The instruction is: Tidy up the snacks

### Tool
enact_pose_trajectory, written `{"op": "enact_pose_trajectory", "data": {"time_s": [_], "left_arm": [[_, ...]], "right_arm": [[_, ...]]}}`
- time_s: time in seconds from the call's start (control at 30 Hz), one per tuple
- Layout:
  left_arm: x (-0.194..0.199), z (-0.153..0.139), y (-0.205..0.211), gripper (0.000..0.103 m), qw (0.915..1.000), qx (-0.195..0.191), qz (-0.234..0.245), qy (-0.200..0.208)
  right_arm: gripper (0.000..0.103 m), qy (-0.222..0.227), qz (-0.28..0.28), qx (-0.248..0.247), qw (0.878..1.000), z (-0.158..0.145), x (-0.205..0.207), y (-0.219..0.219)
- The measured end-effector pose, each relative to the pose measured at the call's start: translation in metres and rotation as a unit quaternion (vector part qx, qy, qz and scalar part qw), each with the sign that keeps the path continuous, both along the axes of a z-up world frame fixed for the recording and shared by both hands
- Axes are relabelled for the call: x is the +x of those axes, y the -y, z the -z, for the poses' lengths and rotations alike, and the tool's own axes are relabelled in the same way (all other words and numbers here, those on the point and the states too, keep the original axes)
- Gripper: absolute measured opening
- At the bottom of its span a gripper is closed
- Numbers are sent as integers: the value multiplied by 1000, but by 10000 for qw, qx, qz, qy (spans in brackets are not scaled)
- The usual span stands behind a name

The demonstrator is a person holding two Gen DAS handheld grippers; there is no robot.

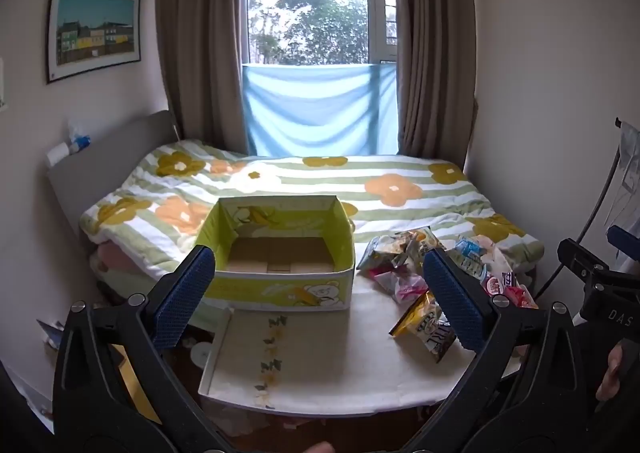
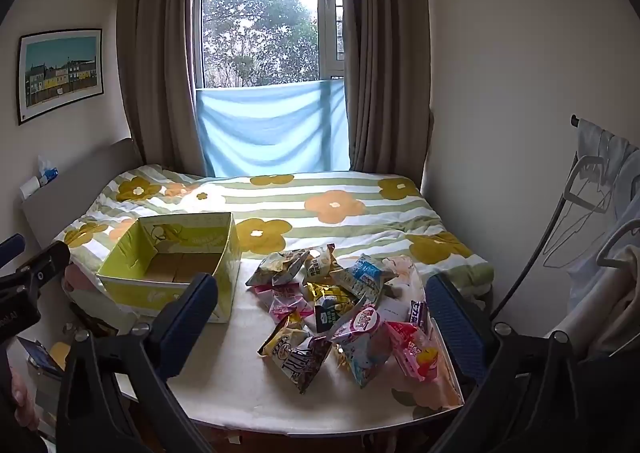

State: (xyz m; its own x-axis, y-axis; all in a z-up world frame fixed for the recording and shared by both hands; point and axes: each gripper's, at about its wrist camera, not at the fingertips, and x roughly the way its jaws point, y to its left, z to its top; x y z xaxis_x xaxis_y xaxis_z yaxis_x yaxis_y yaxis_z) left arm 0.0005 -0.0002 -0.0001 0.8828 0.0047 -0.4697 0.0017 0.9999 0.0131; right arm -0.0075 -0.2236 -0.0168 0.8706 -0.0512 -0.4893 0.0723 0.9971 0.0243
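Snack packets lie in a loose heap on the right part of the white counter, overlapping each other; a brown/gold packet sits at the near-left edge of the heap, a pink one at near right. Left of the heap, a bit apart from it, stands a yellow-green box w/ open top, inside bare, cardboard floor showing; bear print on its front wall. Left claw: fingers wide apart, nothing btwn them, hovering in front of the box. Right claw: fingers also wide apart, nothing gripped, hovering over the near side of the heap. Behind the counter, a bed w/ flower-print striped quilt; window w/ brown curtains beyond; framed picture on the left wall.
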Motion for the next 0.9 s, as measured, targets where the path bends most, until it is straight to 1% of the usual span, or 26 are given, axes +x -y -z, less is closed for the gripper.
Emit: {"op": "enact_pose_trajectory", "data": {"time_s": [0.03,0.1,0.13,0.2,0.23,0.27,0.3,0.4,0.7,0.9], "left_arm": [[1,0,0,103,10000,34,-23,-21],[3,1,0,103,9999,76,-22,-66],[5,0,3,103,9999,167,-28,-8],[0,-1,5,103,9997,210,-39,70],[2,-2,8,103,9996,268,-51,28],[0,-2,2,103,9998,194,-37,44],[0,-3,2,103,9998,209,-35,35],[2,0,14,103,9994,328,-49,46],[3,0,14,103,9992,370,-135,113],[4,0,12,103,9995,282,-68,99]], "right_arm": [[103,-29,2,90,10000,0,0,1],[103,23,-3,96,10000,-1,0,1],[103,6,-1,86,10000,-1,0,1],[103,18,-1,102,9999,-1,0,2],[103,23,-8,110,9999,-2,-1,2],[103,26,-9,113,9999,0,0,3],[103,36,-9,110,9999,0,-1,2],[103,45,-9,121,9999,0,-1,5],[103,60,-30,102,9999,-4,4,2],[103,52,-40,130,9999,-4,5,3]]}}
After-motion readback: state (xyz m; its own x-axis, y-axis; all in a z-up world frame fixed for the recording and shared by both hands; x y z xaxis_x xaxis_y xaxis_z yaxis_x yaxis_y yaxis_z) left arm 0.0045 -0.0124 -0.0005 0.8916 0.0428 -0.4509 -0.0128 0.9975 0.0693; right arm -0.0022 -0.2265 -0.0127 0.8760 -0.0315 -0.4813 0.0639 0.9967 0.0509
